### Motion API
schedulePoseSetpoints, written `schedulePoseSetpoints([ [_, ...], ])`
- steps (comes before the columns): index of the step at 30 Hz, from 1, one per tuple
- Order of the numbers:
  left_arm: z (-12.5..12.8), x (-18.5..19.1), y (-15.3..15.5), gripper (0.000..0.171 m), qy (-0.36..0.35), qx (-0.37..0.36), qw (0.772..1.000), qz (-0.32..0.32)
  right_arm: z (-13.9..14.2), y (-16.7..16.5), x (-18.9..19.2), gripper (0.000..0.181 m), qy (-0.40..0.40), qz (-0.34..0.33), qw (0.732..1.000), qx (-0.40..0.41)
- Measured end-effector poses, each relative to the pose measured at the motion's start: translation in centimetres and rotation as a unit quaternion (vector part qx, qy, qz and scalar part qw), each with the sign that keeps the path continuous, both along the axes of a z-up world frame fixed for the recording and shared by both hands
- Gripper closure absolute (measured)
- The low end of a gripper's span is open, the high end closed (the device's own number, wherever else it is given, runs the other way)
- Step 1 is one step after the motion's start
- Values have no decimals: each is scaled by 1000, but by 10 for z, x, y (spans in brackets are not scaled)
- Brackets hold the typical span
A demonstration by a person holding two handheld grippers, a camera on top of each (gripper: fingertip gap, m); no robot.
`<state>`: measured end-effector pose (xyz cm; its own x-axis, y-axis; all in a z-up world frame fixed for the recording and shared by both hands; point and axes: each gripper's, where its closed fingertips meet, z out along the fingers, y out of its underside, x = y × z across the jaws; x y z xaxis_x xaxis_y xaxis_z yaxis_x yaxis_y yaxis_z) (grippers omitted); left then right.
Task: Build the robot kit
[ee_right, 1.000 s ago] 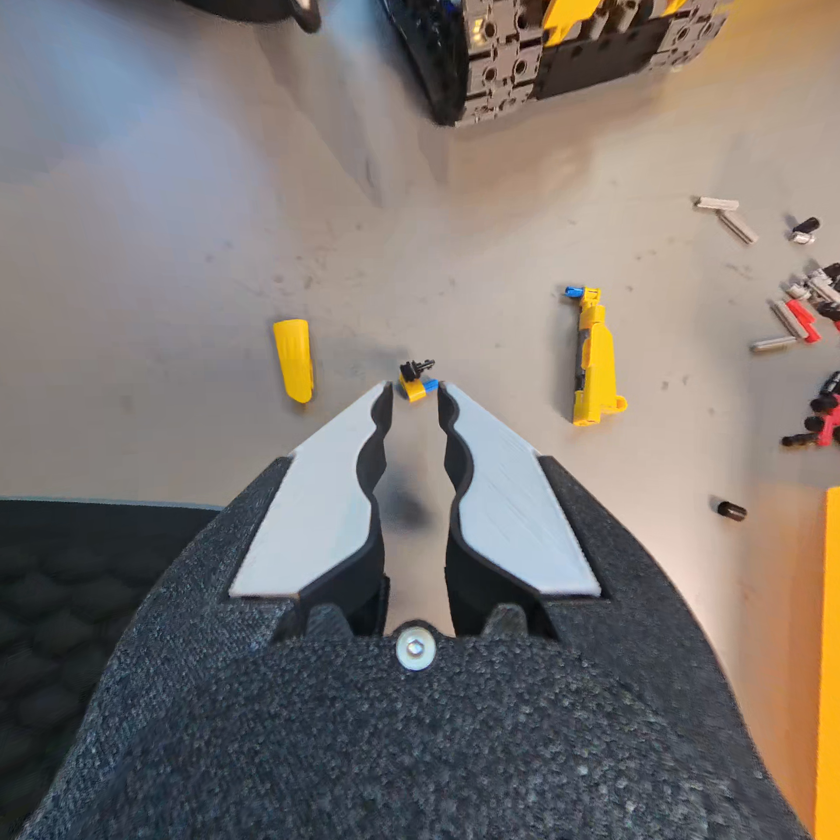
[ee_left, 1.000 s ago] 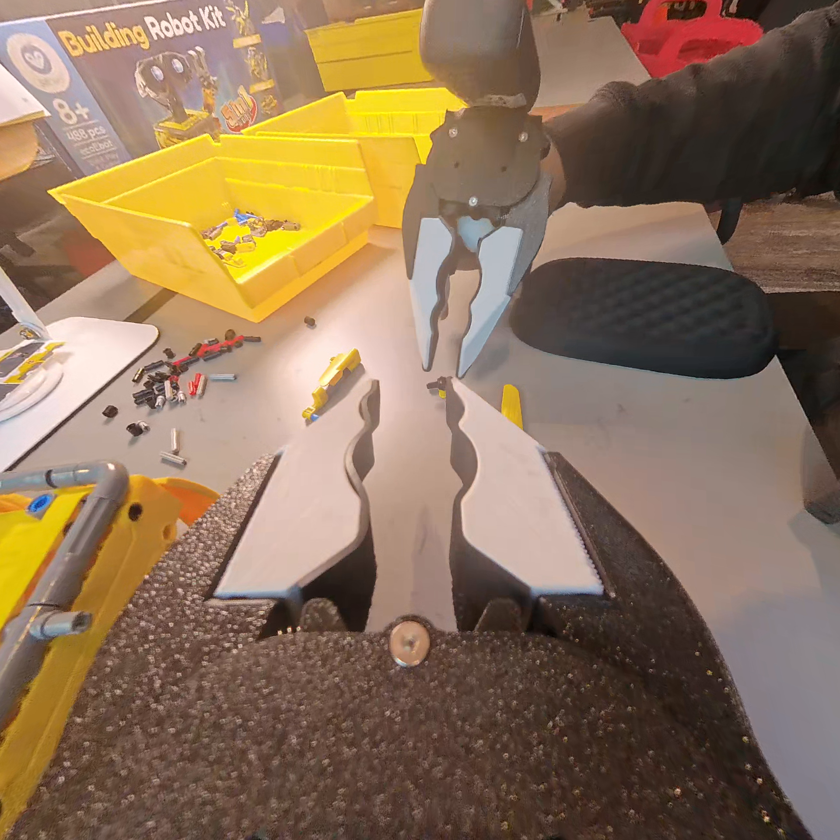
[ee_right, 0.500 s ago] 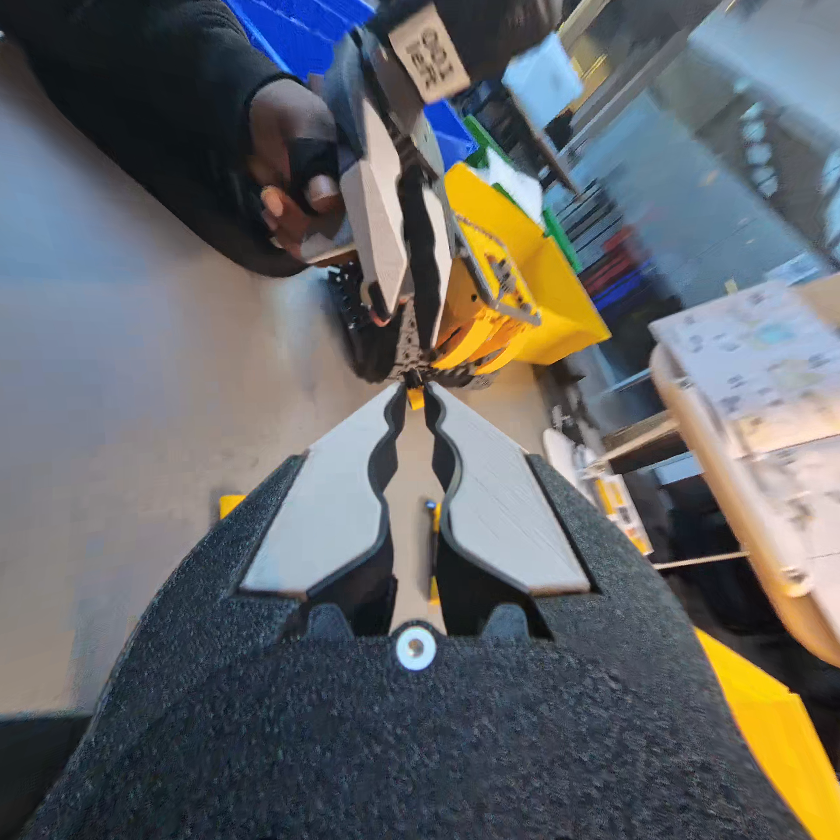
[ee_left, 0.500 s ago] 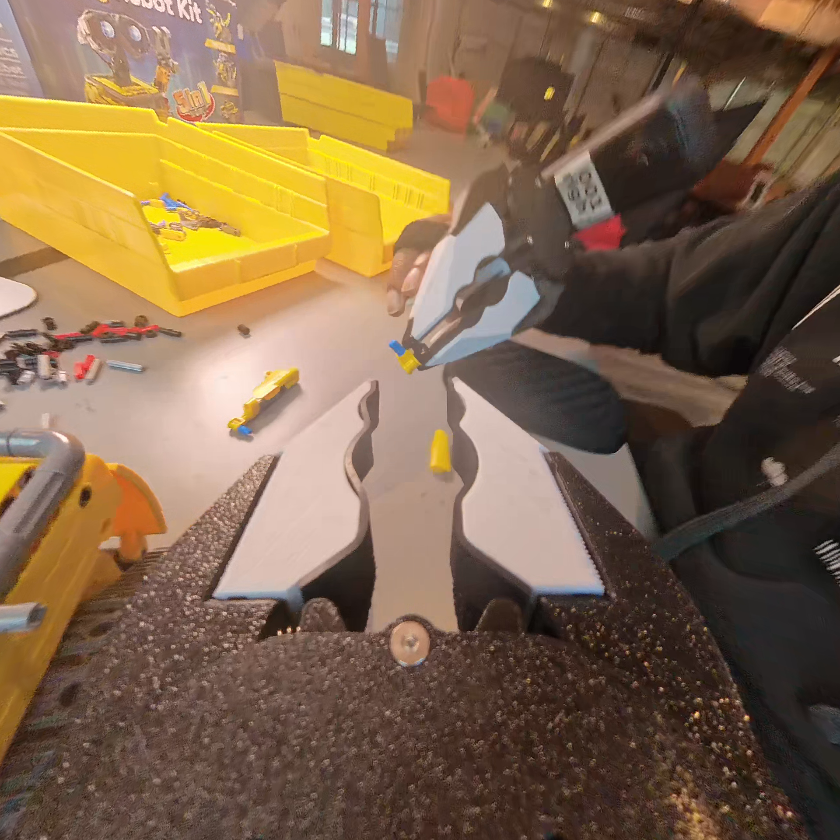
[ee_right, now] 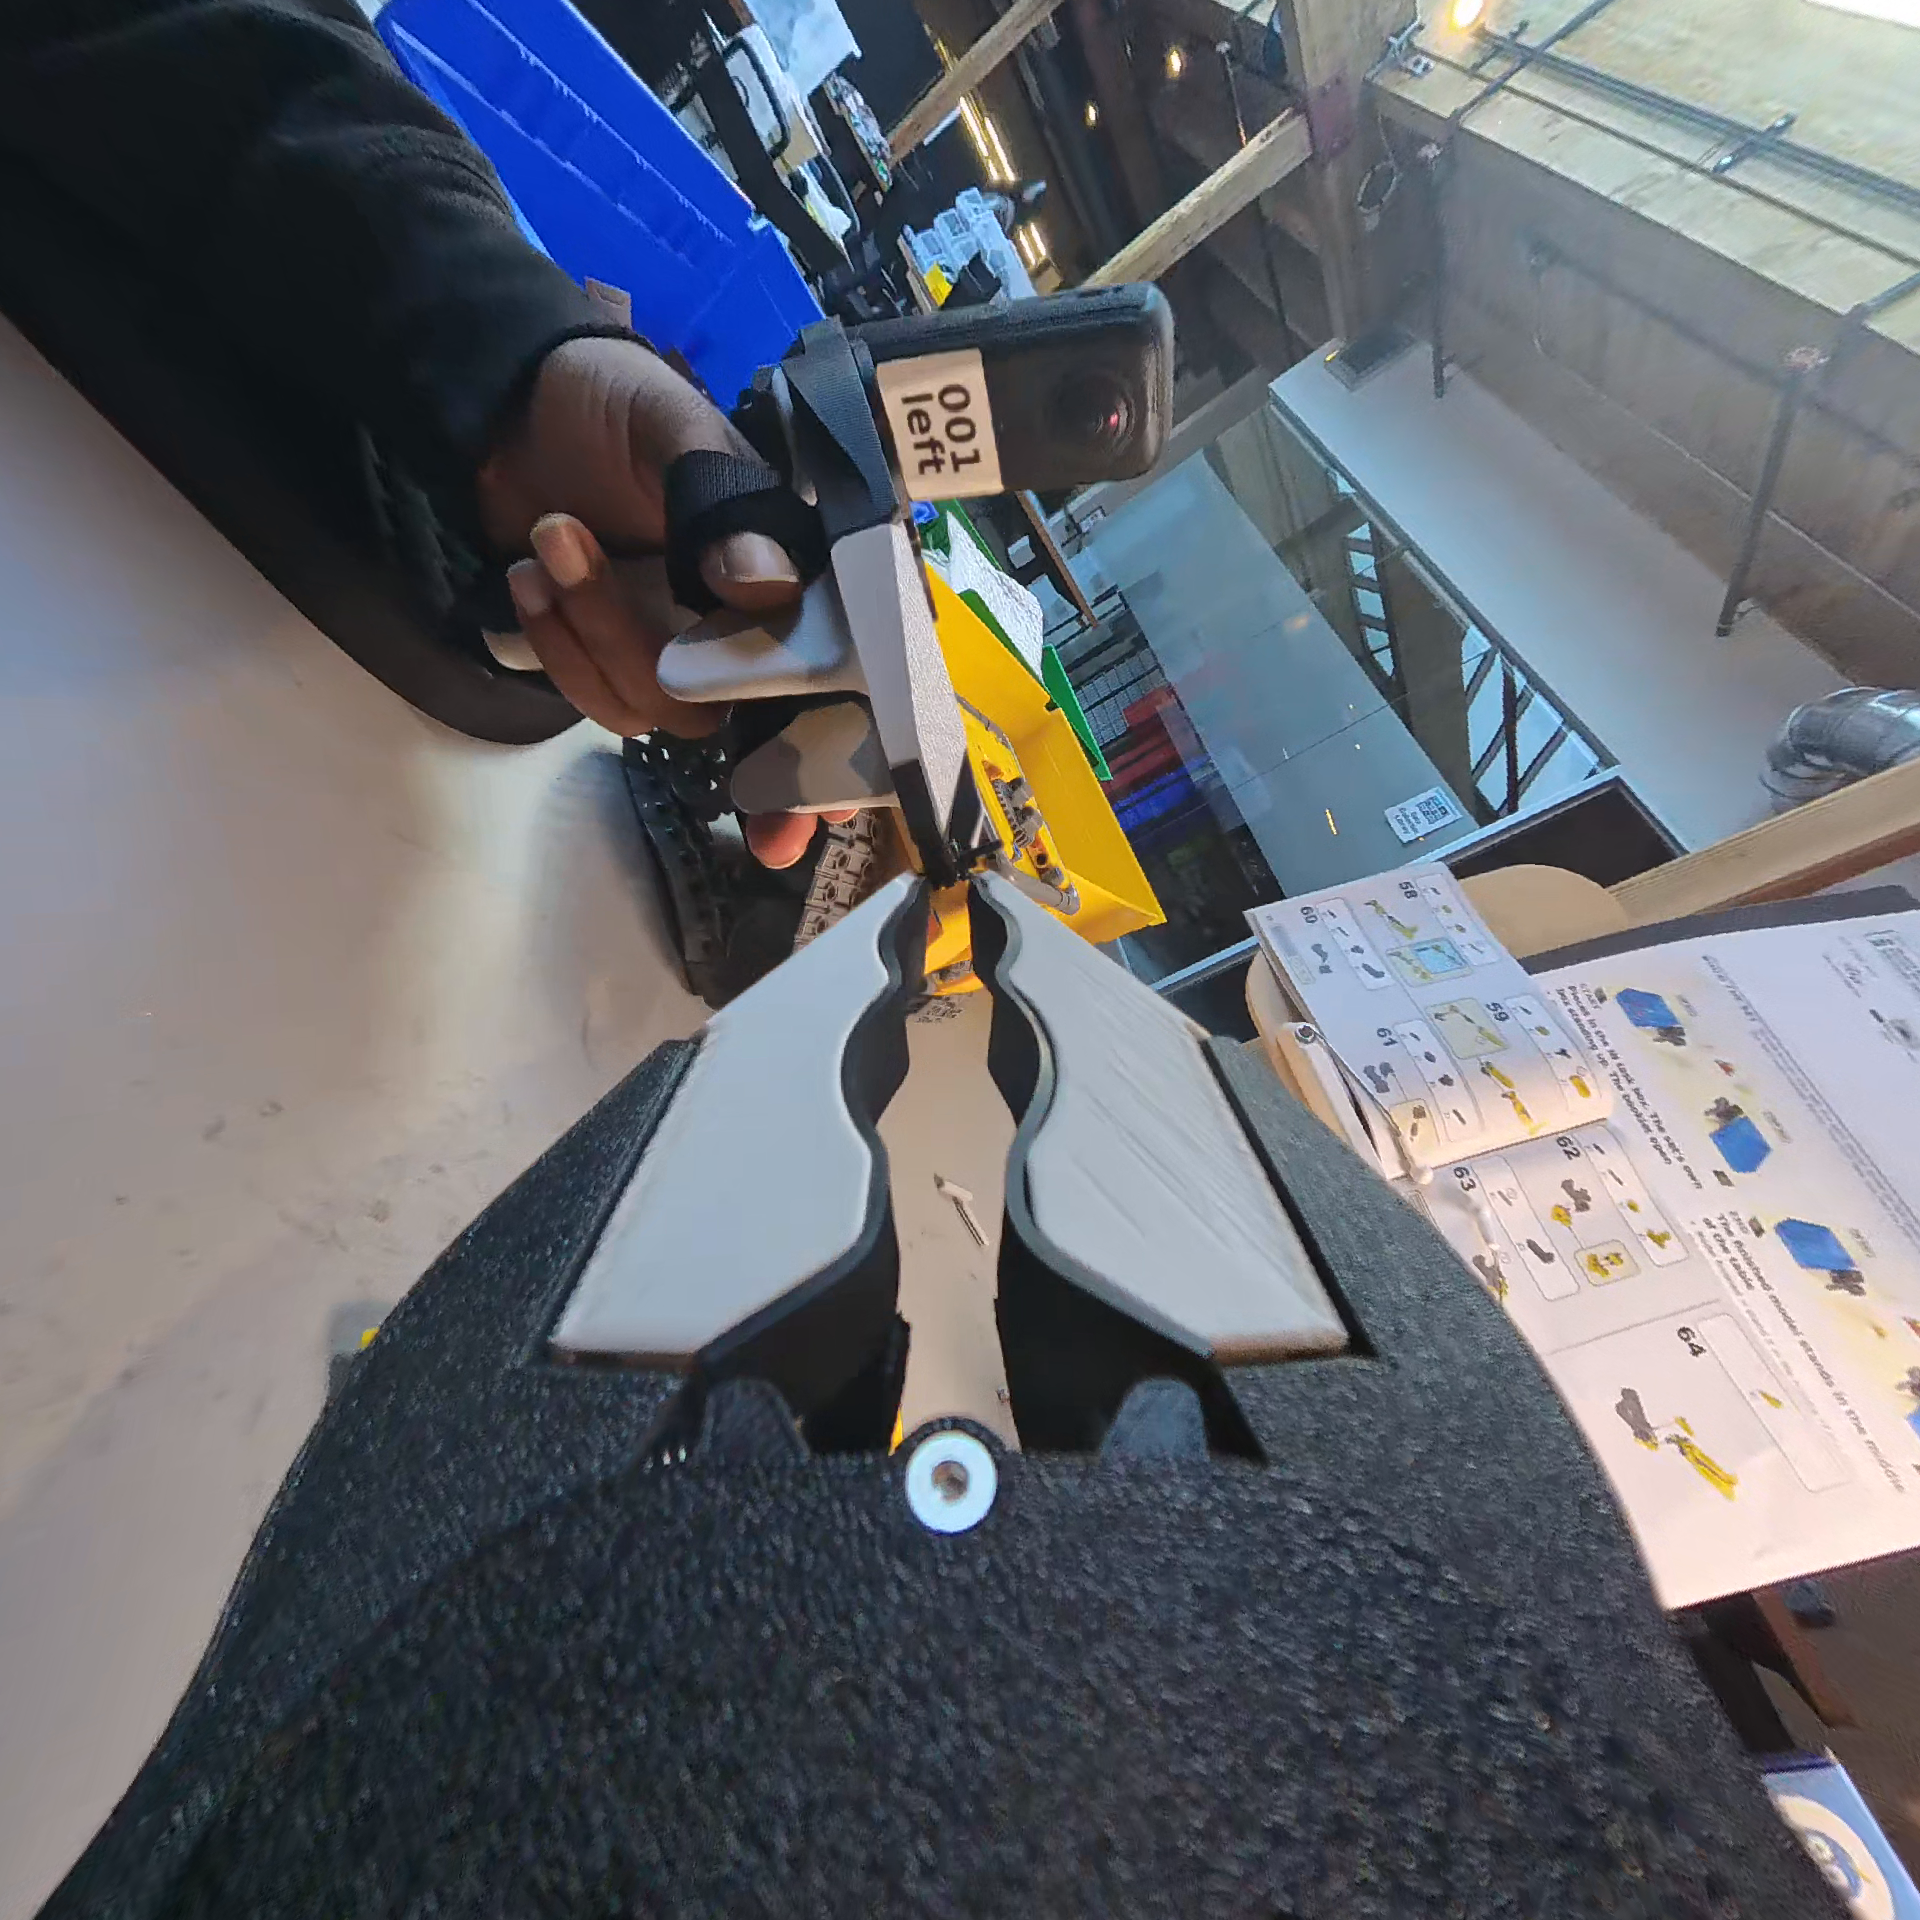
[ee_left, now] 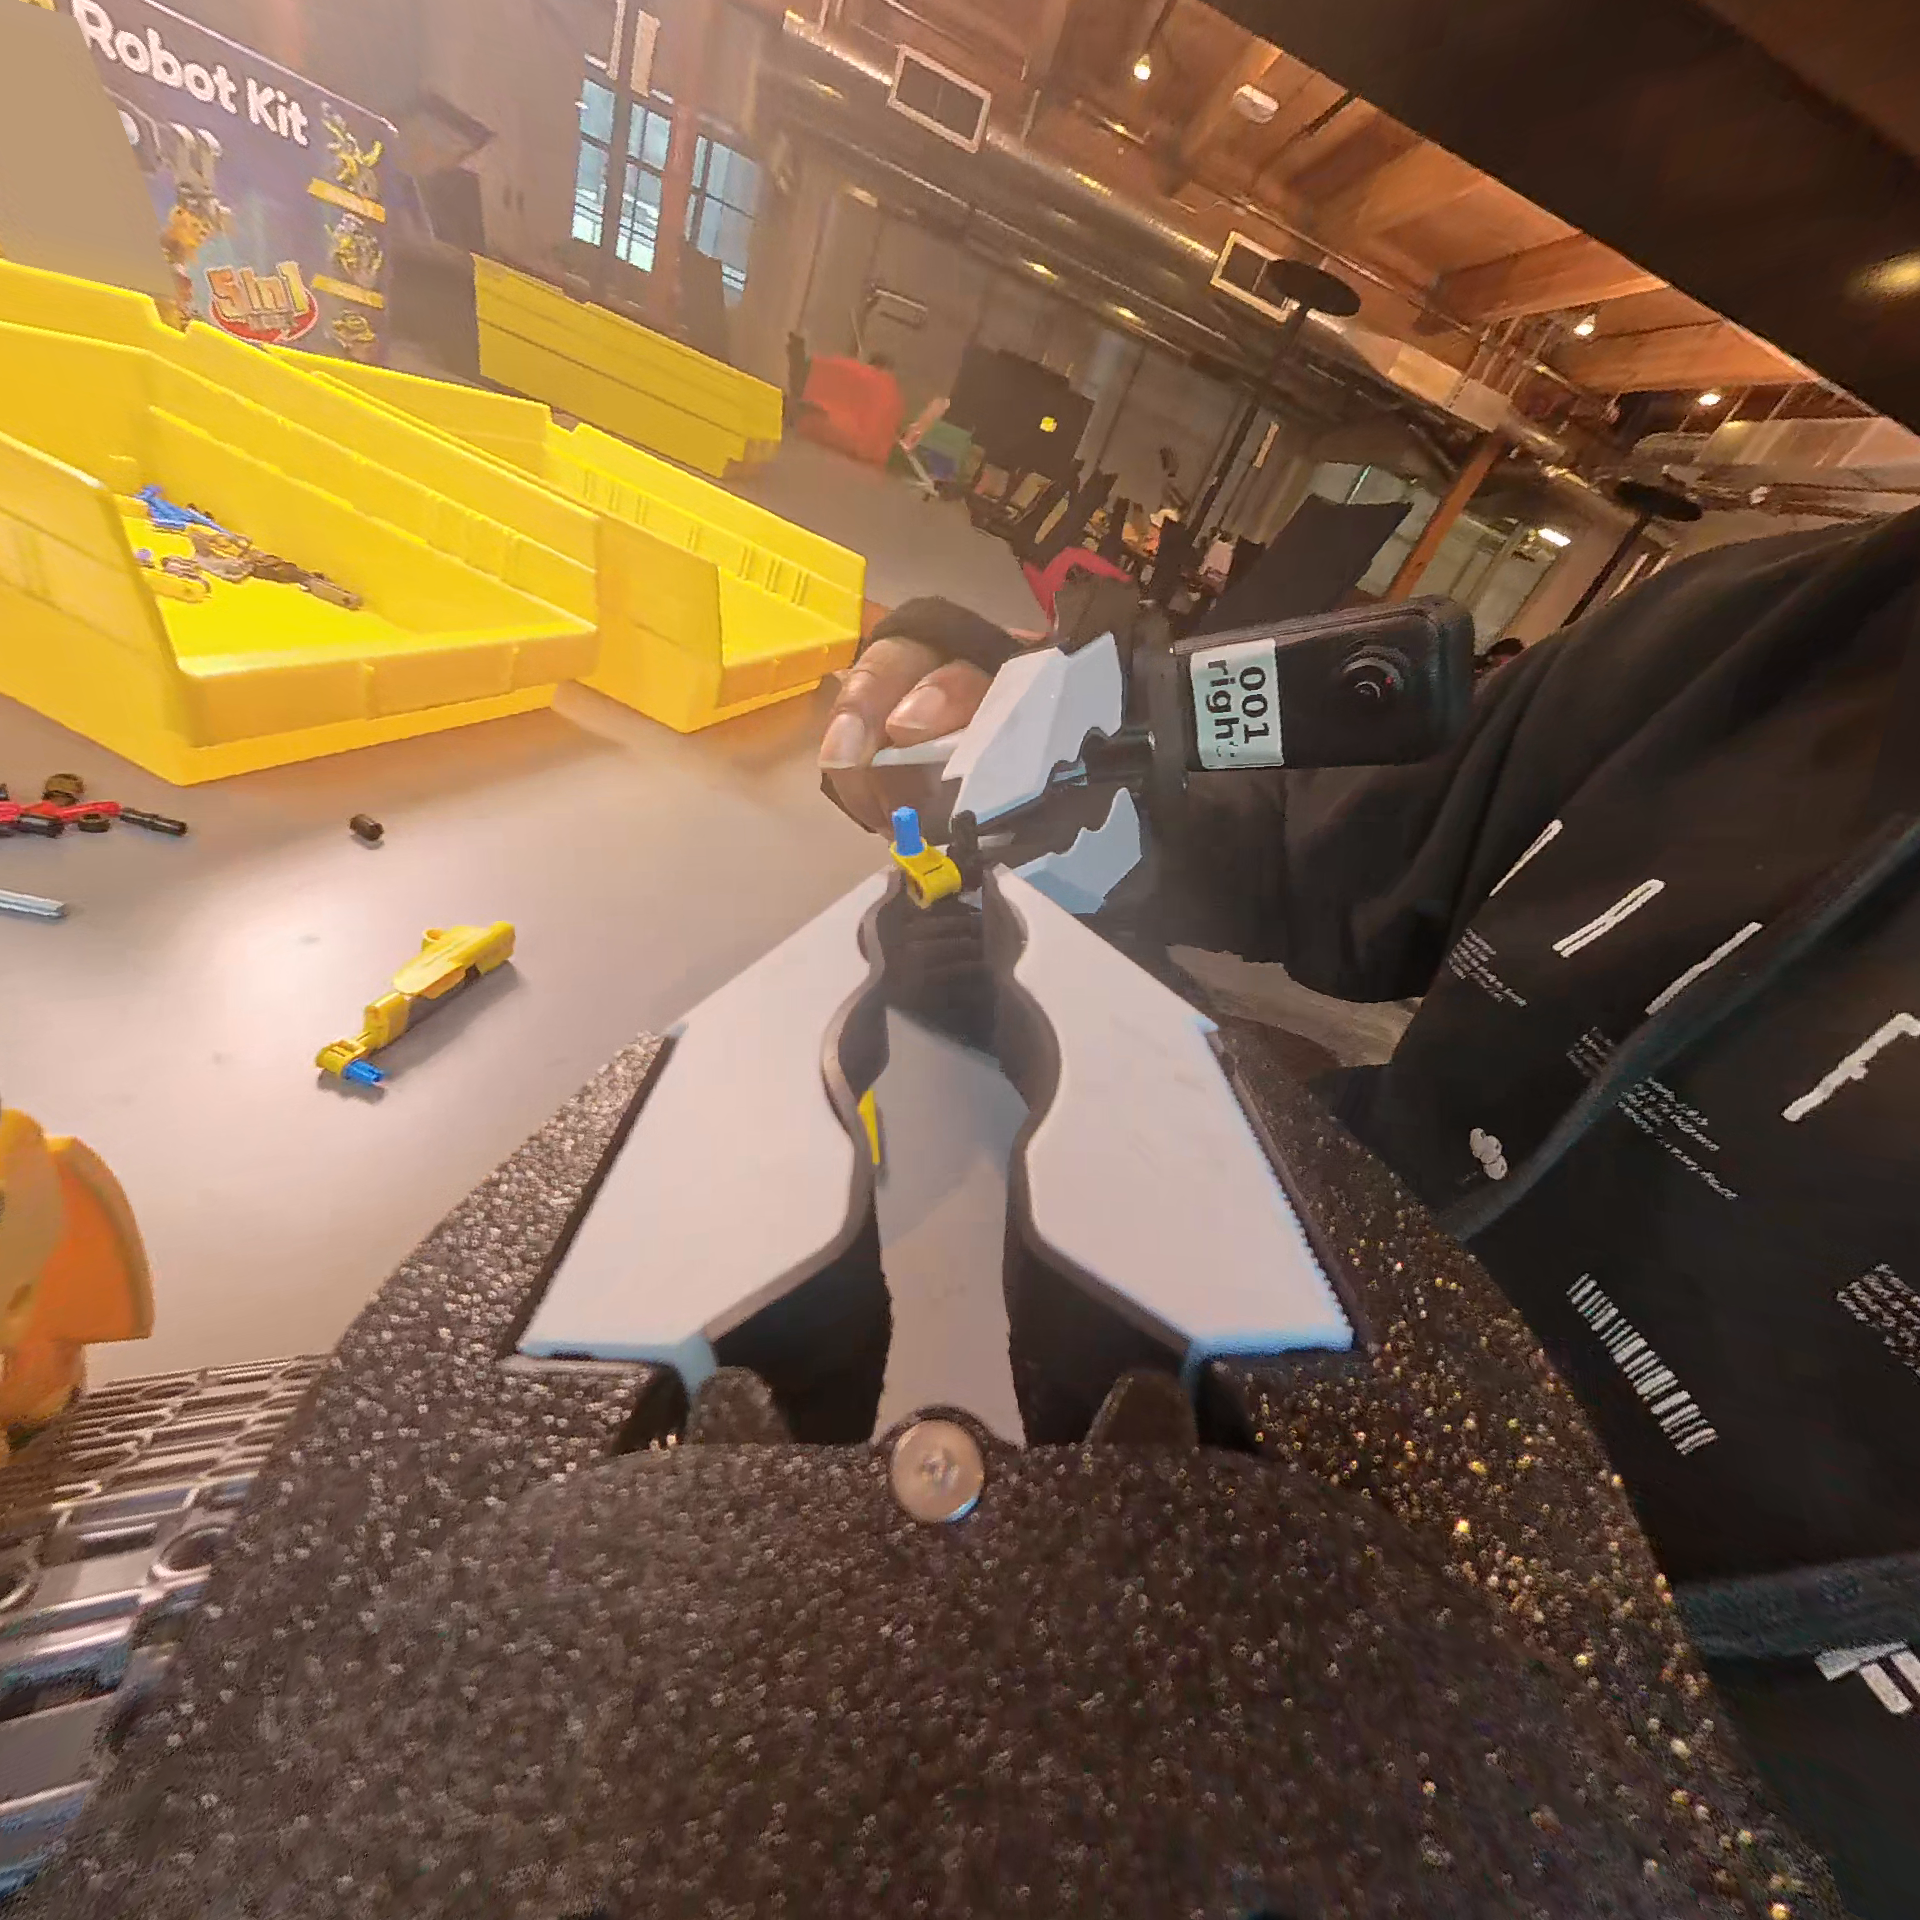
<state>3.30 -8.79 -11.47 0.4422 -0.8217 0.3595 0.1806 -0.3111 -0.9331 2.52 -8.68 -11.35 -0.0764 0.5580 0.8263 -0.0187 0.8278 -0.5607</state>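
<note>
Left wrist view shows my left gripper (ee_left: 940,894) with fingers narrowly parted around the small yellow-and-blue connector (ee_left: 920,857), which my right gripper (ee_left: 1023,831) pinches from the far right above the surface (ee_left: 623,883).

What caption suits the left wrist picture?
Two hand-held grippers meet tip to tip around a small yellow and blue piece above the grey table.

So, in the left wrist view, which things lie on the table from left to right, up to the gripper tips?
Red and black small parts → short black pin → yellow piece with a blue end → small yellow and blue part at the tips of the left gripper, held up by the right gripper.
</note>
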Motion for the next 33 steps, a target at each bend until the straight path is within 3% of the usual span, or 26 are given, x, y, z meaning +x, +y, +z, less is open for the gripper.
schedulePoseSetpoints([
  [9, -12, -6, 6, 162, 70, 24, 997, 35, -12, 4, -4, 172, -12, -2, 1000, -27],
  [15, -29, -12, 12, 162, 173, 61, 980, 75, -26, 8, -6, 167, -54, 11, 995, -81],
  [20, -45, -6, 11, 162, 220, 57, 972, 60, -38, 3, -4, 161, -105, 38, 990, -89],
  [27, -53, -2, 8, 162, 230, 42, 971, 43, -50, 1, -5, 166, -120, 31, 991, -47],
  [33, -38, -6, 11, 162, 161, 28, 985, 50, -35, 5, -8, 168, -79, 31, 990, -114],
])
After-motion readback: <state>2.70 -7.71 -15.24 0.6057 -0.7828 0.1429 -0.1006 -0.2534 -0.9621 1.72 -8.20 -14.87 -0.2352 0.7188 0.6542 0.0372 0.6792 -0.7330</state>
